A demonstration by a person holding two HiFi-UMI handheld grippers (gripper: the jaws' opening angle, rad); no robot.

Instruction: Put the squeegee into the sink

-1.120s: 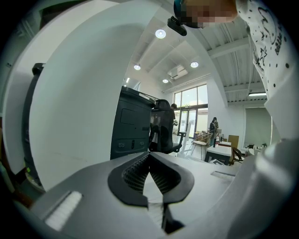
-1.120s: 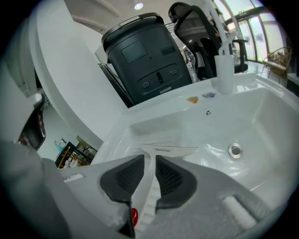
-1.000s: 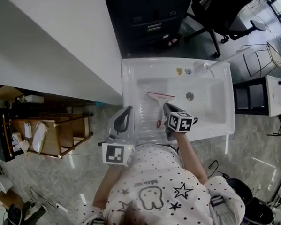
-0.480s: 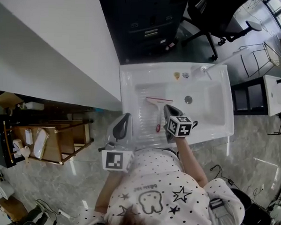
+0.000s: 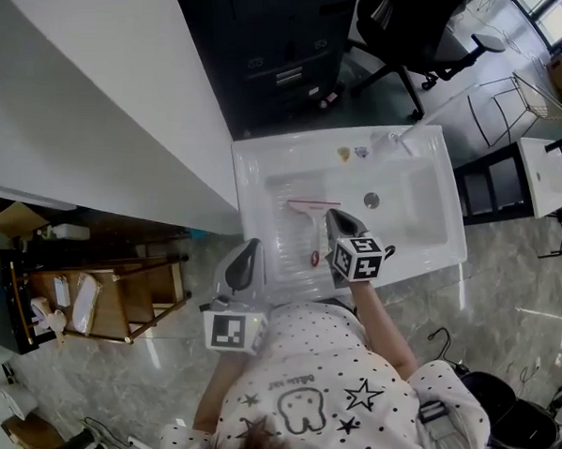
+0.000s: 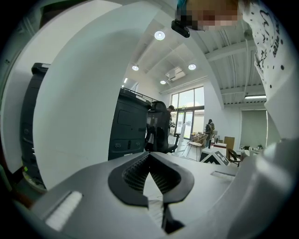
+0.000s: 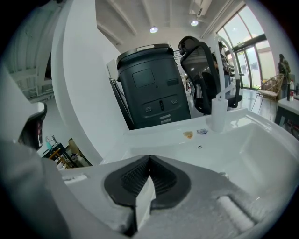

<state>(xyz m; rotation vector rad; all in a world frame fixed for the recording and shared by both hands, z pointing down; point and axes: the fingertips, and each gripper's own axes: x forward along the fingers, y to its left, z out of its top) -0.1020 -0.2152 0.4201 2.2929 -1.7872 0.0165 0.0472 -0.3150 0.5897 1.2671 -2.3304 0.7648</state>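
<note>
Behind the sink (image 5: 420,217) holding the squeegee (image 5: 314,228) stands a dark cabinet (image 5: 262,49).

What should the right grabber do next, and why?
Probably just draw the right gripper back, away from the sink. The squeegee already lies flat inside the sink, beside that gripper. Its jaws are shut with nothing between them, so the job looks done and there seems to be nothing left to grab.

One squeegee (image 5: 313,225), one sink (image 5: 294,159), one left gripper (image 5: 253,244), one right gripper (image 5: 332,216), one chair (image 5: 404,28), perhaps two stickers (image 5: 345,154)
</note>
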